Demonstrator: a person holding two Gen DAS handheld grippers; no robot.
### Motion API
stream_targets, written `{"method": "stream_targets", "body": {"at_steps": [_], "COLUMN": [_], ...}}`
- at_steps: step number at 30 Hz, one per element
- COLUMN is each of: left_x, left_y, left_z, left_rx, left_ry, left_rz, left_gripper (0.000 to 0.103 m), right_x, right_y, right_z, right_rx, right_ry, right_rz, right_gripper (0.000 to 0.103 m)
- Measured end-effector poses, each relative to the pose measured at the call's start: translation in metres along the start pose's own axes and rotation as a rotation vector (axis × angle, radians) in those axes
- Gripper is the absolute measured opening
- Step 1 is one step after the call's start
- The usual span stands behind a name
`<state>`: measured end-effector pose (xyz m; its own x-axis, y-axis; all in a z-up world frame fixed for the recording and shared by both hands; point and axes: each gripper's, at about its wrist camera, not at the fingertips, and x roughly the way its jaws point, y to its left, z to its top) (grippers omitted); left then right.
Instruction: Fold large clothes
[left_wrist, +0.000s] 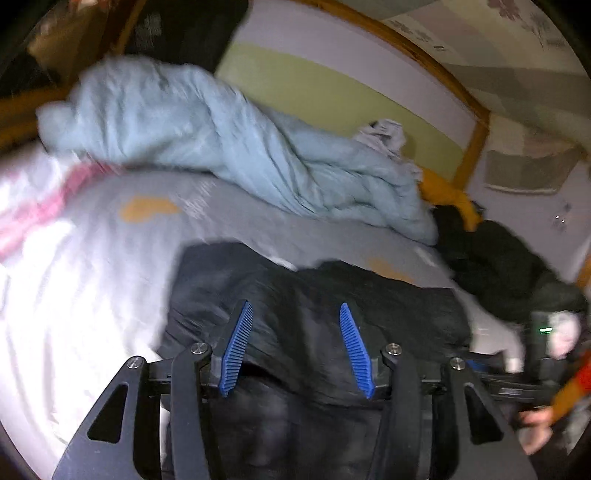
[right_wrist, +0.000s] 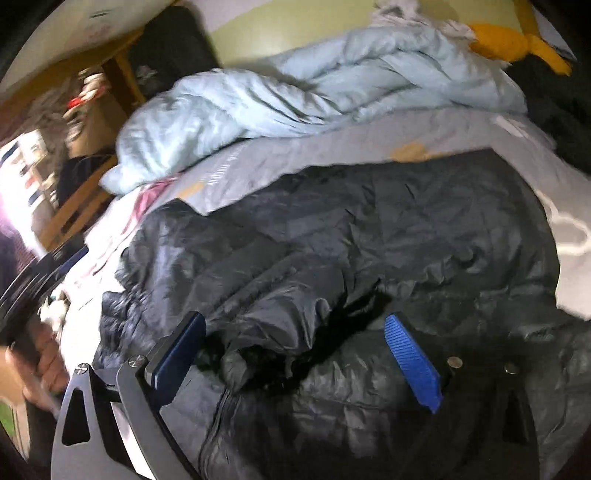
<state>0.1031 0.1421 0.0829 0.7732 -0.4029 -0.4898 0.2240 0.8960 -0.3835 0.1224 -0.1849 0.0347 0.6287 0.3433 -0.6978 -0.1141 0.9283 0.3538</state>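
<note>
A large black puffer jacket (left_wrist: 314, 317) lies spread on the grey bed sheet (left_wrist: 221, 214); in the right wrist view the jacket (right_wrist: 369, 240) fills the middle, crumpled, with a zip line near the bottom. My left gripper (left_wrist: 295, 310) is open, its blue fingers (left_wrist: 238, 347) apart just above the jacket's near part. My right gripper (right_wrist: 295, 321) is open, its blue fingers (right_wrist: 413, 362) wide apart over a bunched fold of the jacket. Neither holds cloth.
A crumpled light-blue duvet (left_wrist: 184, 136) lies across the far side of the bed, also in the right wrist view (right_wrist: 277, 96). A yellow garment (left_wrist: 454, 199) and dark clothes (left_wrist: 498, 266) sit at the right. A wooden bed frame (left_wrist: 472, 147) backs the bed.
</note>
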Motion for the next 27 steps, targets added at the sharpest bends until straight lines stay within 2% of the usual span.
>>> {"method": "stream_targets", "body": {"at_steps": [2, 4, 5, 7, 10, 14, 16, 19, 24, 27], "left_x": [0.003, 0.004, 0.004, 0.003, -0.001, -0.007, -0.006, 0.0, 0.013, 0.026], "left_y": [-0.003, -0.007, -0.007, -0.001, 0.01, 0.018, 0.02, 0.023, 0.021, 0.019], "left_z": [-0.002, -0.002, -0.002, -0.001, 0.004, 0.007, 0.008, 0.005, 0.002, -0.001], "left_rx": [0.019, 0.062, 0.07, 0.048, -0.014, -0.024, -0.029, -0.037, 0.015, 0.063], "left_ry": [0.014, 0.002, -0.003, -0.004, -0.013, -0.034, -0.035, -0.017, 0.009, 0.038], "left_rz": [-0.001, 0.048, 0.065, 0.066, 0.065, 0.099, 0.116, 0.127, 0.183, 0.219], "left_gripper": [0.048, 0.048, 0.048, 0.048, 0.048, 0.048, 0.048, 0.048, 0.049, 0.052], "right_x": [0.008, 0.015, 0.018, 0.012, -0.009, -0.051, -0.064, -0.07, -0.069, -0.064], "right_y": [0.0, 0.006, 0.011, 0.016, 0.017, 0.019, 0.008, -0.014, -0.046, -0.065], "right_z": [-0.002, -0.004, -0.006, -0.007, -0.002, 0.01, 0.017, 0.023, 0.029, 0.031], "right_rx": [0.027, 0.003, -0.044, -0.104, -0.129, -0.28, -0.281, -0.233, -0.199, -0.153], "right_ry": [0.03, 0.063, 0.083, 0.054, -0.026, -0.21, -0.252, -0.256, -0.194, -0.137], "right_rz": [0.042, 0.07, 0.054, 0.001, -0.061, -0.299, -0.419, -0.549, -0.647, -0.666], "right_gripper": [0.097, 0.06, 0.02, 0.014, 0.013, 0.013, 0.013, 0.013, 0.013, 0.013]}}
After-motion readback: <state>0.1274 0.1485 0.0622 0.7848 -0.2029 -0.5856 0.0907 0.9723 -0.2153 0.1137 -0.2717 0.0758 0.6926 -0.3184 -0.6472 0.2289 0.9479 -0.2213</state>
